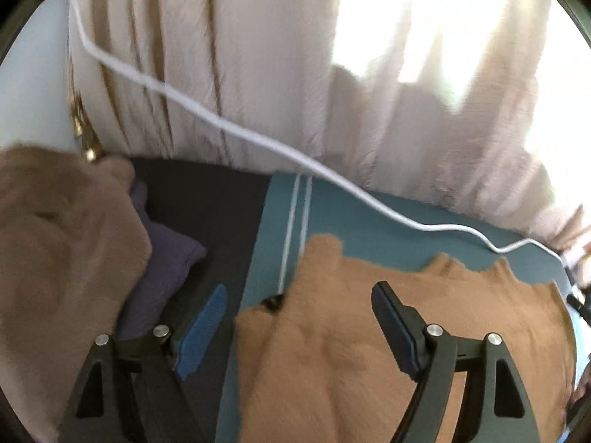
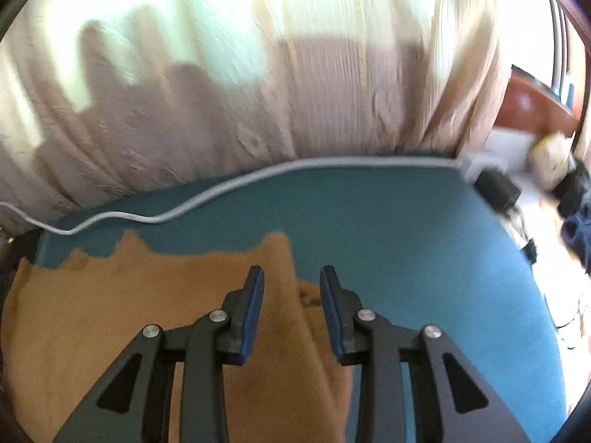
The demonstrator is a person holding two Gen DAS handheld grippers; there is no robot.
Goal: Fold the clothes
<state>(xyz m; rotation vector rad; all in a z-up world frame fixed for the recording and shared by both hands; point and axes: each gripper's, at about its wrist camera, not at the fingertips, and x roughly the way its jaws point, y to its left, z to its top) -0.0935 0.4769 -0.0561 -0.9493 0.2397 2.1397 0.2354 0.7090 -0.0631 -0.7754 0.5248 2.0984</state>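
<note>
An orange-brown garment lies spread on a teal surface. My left gripper is open wide above the garment's left part, holding nothing. In the right wrist view the same garment covers the left half of the teal surface. My right gripper is open, its jaws astride the garment's right edge, holding nothing.
A white cable runs across the back of the surface and also shows in the right wrist view. Pale curtains hang behind. A tan cloth and a purple cloth lie at left. A black adapter sits at the far right.
</note>
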